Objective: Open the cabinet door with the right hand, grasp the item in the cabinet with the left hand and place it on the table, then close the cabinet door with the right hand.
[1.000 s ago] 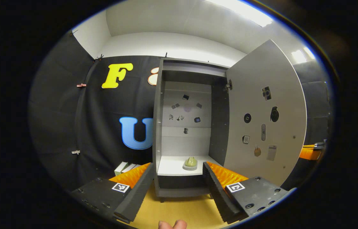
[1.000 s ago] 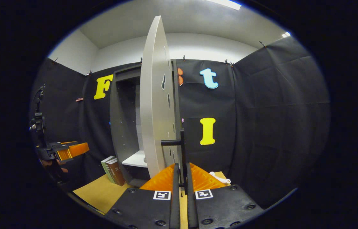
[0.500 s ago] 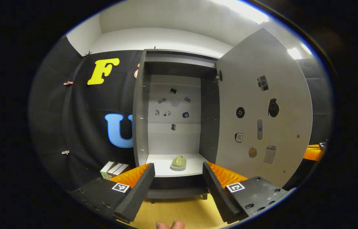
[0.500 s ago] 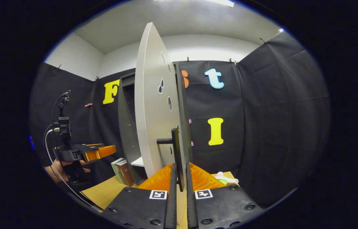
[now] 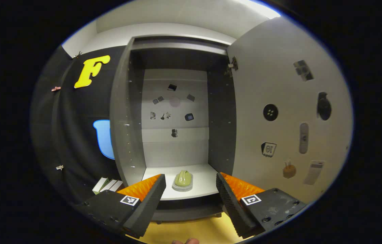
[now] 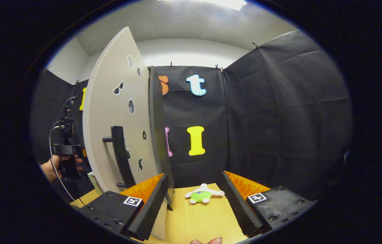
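The grey cabinet (image 5: 123, 112) stands wide, its door (image 5: 279, 108) swung out to the right. On its white shelf (image 5: 204, 183) lies a small green item on a pale base (image 5: 183, 179). My left gripper (image 5: 191, 195) is open in front of the shelf, short of the item, which sits between and beyond its fingers. In the right gripper view, the door (image 6: 109, 118) with its black bar handle (image 6: 120, 156) stands to the left. My right gripper (image 6: 196, 200) is open, off the handle. A hand holding the left gripper (image 6: 67, 150) shows past the door's edge.
Books (image 5: 106, 184) lean against the cabinet's left side on the wooden table (image 6: 194, 220). A small green and white plush toy (image 6: 202, 195) lies on the table right of the cabinet. Black cloth walls close in the booth.
My right gripper let go of the door handle, opened and swung right. The left gripper moved closer to the cabinet shelf, and the door now stands wider.
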The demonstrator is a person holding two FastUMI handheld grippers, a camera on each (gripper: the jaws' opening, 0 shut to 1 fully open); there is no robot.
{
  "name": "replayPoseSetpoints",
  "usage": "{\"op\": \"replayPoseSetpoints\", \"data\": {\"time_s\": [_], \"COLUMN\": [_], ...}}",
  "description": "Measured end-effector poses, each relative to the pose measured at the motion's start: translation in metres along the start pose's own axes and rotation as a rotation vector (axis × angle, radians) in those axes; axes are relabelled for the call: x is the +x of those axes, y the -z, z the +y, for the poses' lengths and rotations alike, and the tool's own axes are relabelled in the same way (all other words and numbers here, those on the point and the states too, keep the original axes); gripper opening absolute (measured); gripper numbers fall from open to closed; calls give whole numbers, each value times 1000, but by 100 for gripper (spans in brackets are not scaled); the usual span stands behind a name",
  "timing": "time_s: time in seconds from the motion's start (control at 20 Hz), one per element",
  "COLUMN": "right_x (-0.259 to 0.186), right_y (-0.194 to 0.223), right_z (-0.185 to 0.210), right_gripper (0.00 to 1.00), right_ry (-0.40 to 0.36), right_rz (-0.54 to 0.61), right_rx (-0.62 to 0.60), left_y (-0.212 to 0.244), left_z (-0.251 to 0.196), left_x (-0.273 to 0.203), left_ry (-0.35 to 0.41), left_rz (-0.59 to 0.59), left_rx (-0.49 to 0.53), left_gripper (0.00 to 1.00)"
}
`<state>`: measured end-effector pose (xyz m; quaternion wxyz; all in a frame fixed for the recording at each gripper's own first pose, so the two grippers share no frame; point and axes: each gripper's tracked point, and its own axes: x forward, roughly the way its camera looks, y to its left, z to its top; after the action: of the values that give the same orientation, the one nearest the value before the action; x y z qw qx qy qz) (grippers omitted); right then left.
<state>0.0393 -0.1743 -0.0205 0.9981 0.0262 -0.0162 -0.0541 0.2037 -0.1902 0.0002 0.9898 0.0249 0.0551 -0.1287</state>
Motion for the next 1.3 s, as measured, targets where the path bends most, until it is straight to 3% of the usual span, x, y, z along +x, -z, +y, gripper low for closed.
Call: {"op": "replayPoseSetpoints", "data": {"time_s": [0.2,0.3,0.4,0.55,0.7,0.8,0.9,0.95,1.2,1.3], "right_x": [12,17,23,32,38,41,42,42,45,47], "right_y": [12,15,18,30,37,40,40,40,47,48], "right_z": [-26,-39,-49,-56,-69,-77,-88,-92,-99,-96], "right_gripper": [97,97,97,97,97,97,97,97,97,97], "right_ry": [28,42,49,48,57,72,94,104,118,115], "right_rz": [17,16,15,39,56,64,65,62,80,80], "right_rx": [-18,-25,-34,-52,-68,-66,-68,-68,-70,-79], "left_y": [17,28,47,71,89,103,116,122,130,125], "left_z": [1,7,12,14,23,24,26,28,28,31], "left_x": [64,94,127,173,209,224,233,237,243,244], "left_ry": [63,70,82,105,101,105,101,98,88,74], "left_rz": [137,211,292,382,454,512,559,583,622,613], "left_rx": [-19,27,67,36,64,31,17,28,90,121], "left_gripper": [92,90,87,75,74,71,62,56,54,44]}}
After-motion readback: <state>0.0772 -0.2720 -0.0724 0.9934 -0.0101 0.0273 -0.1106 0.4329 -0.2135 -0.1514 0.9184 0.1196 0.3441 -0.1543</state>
